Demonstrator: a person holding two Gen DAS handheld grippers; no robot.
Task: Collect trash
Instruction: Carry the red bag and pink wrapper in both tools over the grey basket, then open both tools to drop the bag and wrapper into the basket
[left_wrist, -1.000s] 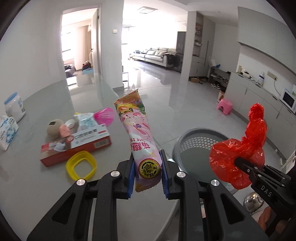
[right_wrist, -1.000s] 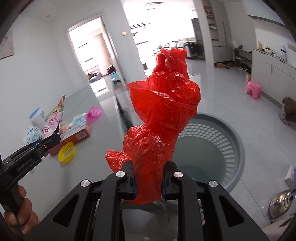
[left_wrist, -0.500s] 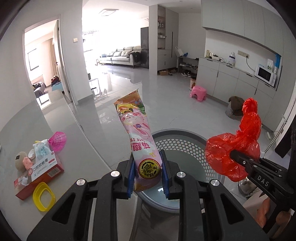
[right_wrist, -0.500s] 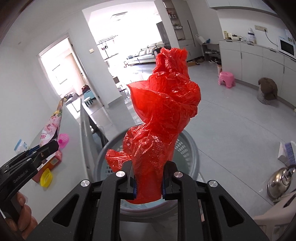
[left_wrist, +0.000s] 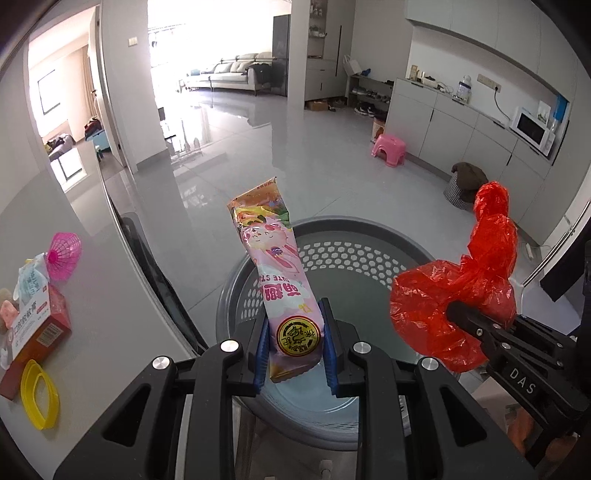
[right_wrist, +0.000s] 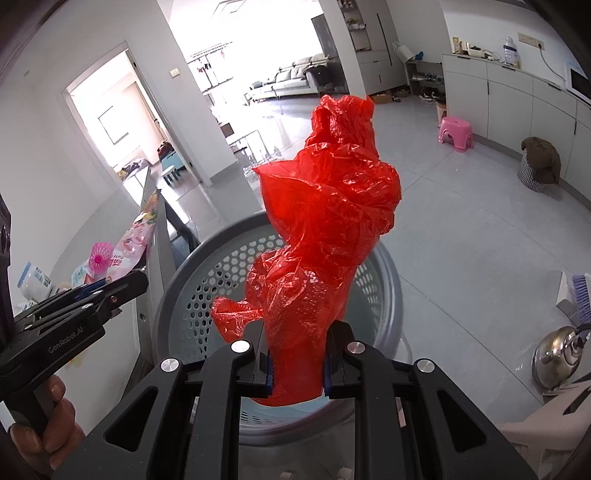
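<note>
Nearest in the left wrist view, the left gripper (left_wrist: 294, 345) is clamped on the lower end of a pink snack wrapper (left_wrist: 280, 280), which stands up between the blue pads and leans slightly left. To its right, the right gripper (right_wrist: 297, 363) pinches a crumpled red plastic bag (right_wrist: 325, 229) that rises in a bunched column above the jaws.

Both pieces of trash hang over a round grey basket (left_wrist: 369, 254) with a perforated wall; its pale blue bottom shows below the wrapper, and what can be seen of the inside looks bare, though the grippers hide much of it.

At the left, a grey table (left_wrist: 110, 302) carries a red box (left_wrist: 37, 332), a yellow ring (left_wrist: 38, 395) just in front of it and a pink mesh ball (left_wrist: 64, 251) behind. A hand (right_wrist: 44, 432) grips the left tool's handle at the lower left of the right wrist view.

Beyond the basket spreads a glossy grey floor (left_wrist: 258, 147) with a pink stool (left_wrist: 388, 147) near white cabinets (left_wrist: 443, 122), a microwave (left_wrist: 532, 129) on top. A metal kettle (right_wrist: 557, 356) sits on the floor at right. Far back, a sofa (left_wrist: 229, 74) stands in bright light.
</note>
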